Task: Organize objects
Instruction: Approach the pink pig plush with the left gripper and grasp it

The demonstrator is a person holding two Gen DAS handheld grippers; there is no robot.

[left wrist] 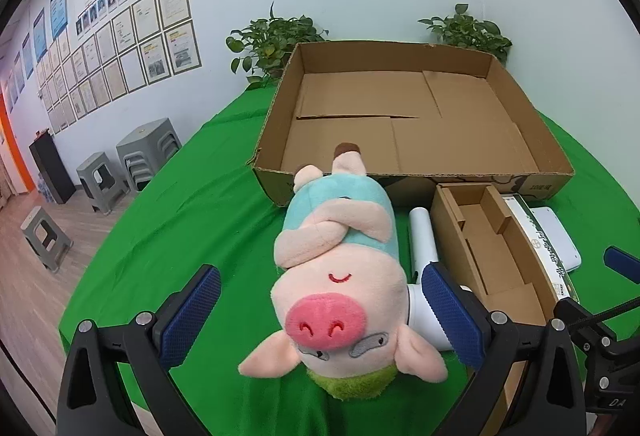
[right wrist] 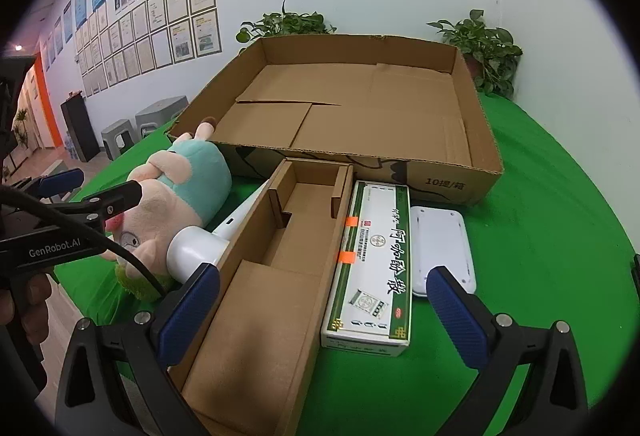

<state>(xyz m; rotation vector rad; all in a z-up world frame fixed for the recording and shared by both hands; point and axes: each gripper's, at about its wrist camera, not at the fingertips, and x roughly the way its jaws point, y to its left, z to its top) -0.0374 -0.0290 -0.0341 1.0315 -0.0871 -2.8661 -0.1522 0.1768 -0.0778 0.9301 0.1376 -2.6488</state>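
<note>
Left gripper (left wrist: 320, 304), jaws wide apart, straddles the plush pig (left wrist: 340, 276) without contact. Right gripper (right wrist: 324, 300), jaws likewise wide and empty, hovers over the green-and-white box (right wrist: 372, 264); large cardboard tray (right wrist: 460, 180) at 12 o'clock.

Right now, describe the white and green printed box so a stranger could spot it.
Find the big shallow cardboard tray on the green tablecloth. In front of it, the long white and green printed box lies flat between a narrow open brown cardboard box and a flat white device. Only it has orange tape.
</note>
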